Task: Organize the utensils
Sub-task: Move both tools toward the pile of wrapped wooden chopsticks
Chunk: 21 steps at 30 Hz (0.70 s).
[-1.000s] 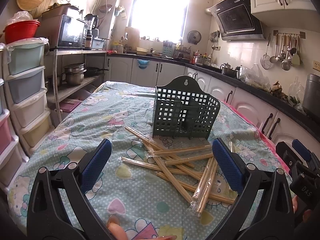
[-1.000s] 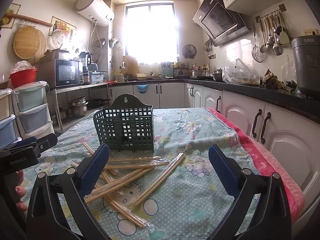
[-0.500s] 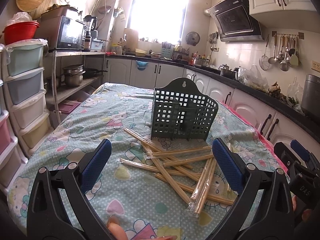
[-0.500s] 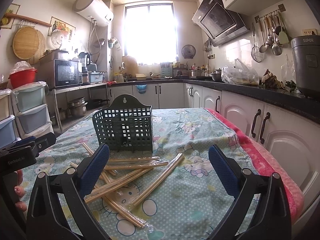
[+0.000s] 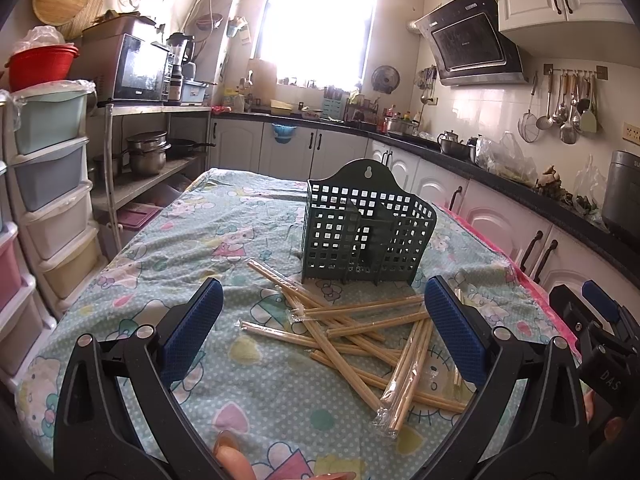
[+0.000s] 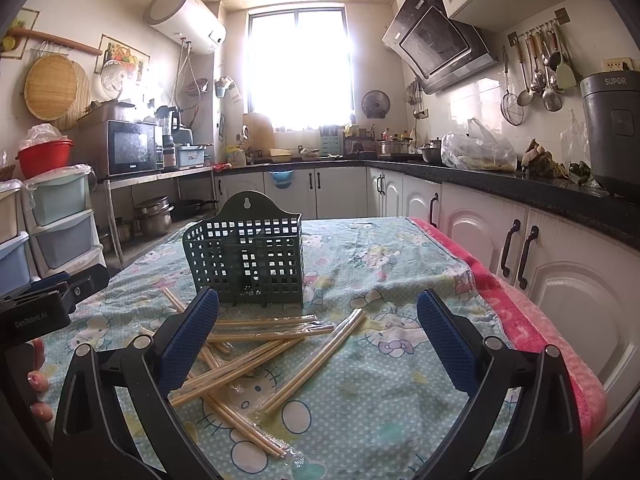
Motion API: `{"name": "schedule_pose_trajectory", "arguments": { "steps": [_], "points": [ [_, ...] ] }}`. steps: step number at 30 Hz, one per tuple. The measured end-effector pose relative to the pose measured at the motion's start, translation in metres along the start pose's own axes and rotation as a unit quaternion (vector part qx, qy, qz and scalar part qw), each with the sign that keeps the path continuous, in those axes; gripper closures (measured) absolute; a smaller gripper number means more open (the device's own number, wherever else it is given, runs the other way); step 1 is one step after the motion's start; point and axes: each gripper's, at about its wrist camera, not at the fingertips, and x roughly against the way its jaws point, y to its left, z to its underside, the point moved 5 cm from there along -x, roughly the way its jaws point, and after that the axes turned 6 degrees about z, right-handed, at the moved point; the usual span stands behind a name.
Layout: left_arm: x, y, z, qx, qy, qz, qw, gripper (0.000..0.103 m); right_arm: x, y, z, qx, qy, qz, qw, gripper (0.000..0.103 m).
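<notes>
My left gripper (image 5: 324, 332) hovers wide open and empty above the patterned tablecloth (image 5: 168, 248), open room to its left. Ahead, wrapped chopstick pairs (image 5: 360, 332) lie crisscrossed in front of the green slotted holder (image 5: 362, 232), none yet inside. They look light, stiff and slick in their plastic sleeves; I judge a mid-length pinch on a top pair safest. My right gripper (image 6: 318, 328), equally spread and holding nothing, waits near the pile, the table's pink edge (image 6: 532, 320) close on its right.
</notes>
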Motion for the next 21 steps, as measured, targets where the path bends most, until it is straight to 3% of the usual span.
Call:
{"name": "schedule_pose_trajectory", "arguments": {
  "steps": [12, 21],
  "points": [
    [-0.005, 0.009, -0.006, 0.010, 0.000, -0.003, 0.9999, 0.010, -0.012, 0.005, -0.003, 0.014, 0.015, -0.015, 1.000, 0.006],
    [-0.015, 0.030, -0.010, 0.037, 0.010, -0.004, 0.9993, 0.010, -0.032, 0.018, -0.005, 0.020, 0.050, -0.040, 0.998, 0.006]
  ]
}}
